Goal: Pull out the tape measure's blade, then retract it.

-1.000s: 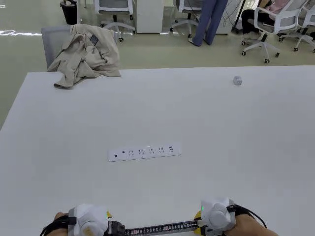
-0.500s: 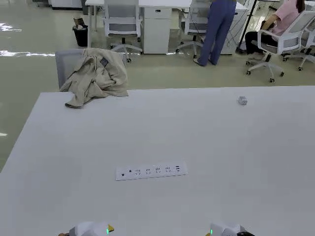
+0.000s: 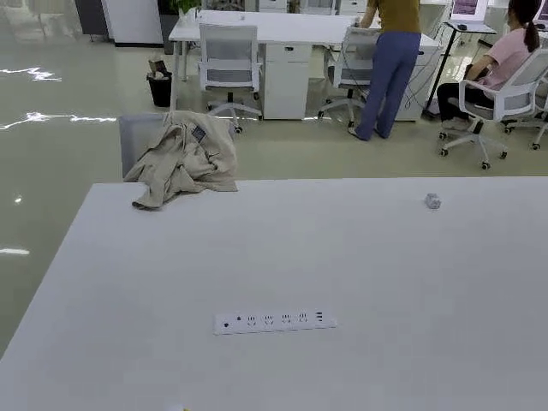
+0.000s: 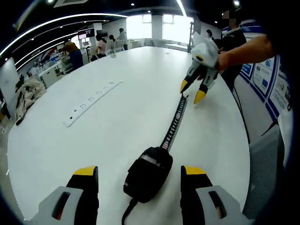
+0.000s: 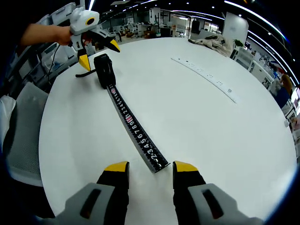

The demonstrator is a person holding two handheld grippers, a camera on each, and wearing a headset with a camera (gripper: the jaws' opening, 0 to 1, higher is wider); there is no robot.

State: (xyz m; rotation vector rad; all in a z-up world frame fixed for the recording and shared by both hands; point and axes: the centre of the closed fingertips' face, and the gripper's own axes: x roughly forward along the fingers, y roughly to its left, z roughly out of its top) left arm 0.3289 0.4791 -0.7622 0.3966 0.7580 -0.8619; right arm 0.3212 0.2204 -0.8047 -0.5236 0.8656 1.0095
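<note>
Let go: blade (image 5: pixel 133 126) ext'd, flat.

Open office: desks (image 3: pixel 282 26), swivel chairs (image 3: pixel 227 64)

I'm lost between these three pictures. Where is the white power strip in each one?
Head view: the power strip lies low and centre on the white table.
Left gripper view: upper left, left of the tape measure's blade.
Right gripper view: upper right, right of that blade.
Shared landmark: the beige jacket at the table's edge, beyond the strip.
</note>
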